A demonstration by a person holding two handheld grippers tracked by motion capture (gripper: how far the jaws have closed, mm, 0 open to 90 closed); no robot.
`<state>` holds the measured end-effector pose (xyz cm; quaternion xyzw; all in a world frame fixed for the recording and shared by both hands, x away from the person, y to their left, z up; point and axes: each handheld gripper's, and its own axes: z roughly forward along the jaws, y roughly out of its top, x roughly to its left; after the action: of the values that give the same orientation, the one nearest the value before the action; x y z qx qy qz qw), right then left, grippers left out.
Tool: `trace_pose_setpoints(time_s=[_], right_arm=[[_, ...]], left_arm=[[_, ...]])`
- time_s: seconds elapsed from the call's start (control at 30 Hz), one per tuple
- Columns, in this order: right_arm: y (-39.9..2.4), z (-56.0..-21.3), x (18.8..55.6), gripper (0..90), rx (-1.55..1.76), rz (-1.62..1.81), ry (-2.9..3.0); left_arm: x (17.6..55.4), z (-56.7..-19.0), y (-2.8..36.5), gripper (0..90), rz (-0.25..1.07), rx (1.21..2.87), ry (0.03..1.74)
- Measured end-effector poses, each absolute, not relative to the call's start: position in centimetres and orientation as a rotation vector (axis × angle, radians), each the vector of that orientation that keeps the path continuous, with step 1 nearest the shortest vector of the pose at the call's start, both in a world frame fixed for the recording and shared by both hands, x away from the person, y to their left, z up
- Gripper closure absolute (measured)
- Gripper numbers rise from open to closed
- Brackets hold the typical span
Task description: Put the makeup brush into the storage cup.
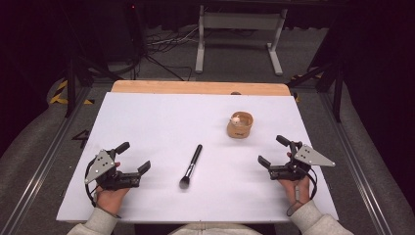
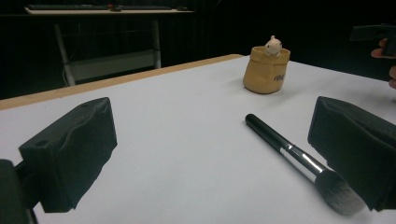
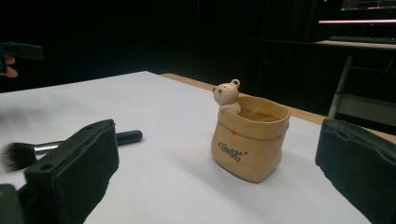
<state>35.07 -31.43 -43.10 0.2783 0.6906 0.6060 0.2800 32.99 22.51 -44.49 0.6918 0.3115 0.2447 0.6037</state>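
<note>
A black-handled makeup brush point(image 1: 190, 166) lies on the white table sheet point(image 1: 161, 122), bristles toward the near edge. Behind it to the right stands a tan bag-shaped pot point(image 1: 240, 125) with a small white bear figure point(image 3: 228, 95) at its rim. My left gripper point(image 1: 133, 156) rests open at the near left, aimed at the brush point(image 2: 299, 161), nothing between its jaws. My right gripper point(image 1: 274, 150) rests open at the near right, facing the pot point(image 3: 250, 142), with the brush point(image 3: 60, 147) off to its left. Each is held by a hand in a grey sleeve.
A wooden table edge point(image 1: 198, 87) runs along the far side of the sheet. Beyond it stand a white metal frame point(image 1: 240, 34) and cables on the floor point(image 1: 161, 49). Metal rails point(image 1: 44, 147) flank the table.
</note>
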Motion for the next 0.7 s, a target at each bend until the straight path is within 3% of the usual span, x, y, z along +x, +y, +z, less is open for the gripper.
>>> trace_pose_setpoints(time_s=[0.7], right_arm=[[-31.4,-43.1,35.0,0.0,0.749,1.650,1.857]], left_arm=[[34.2,-41.9,20.5,0.0,0.510,1.562,0.668]])
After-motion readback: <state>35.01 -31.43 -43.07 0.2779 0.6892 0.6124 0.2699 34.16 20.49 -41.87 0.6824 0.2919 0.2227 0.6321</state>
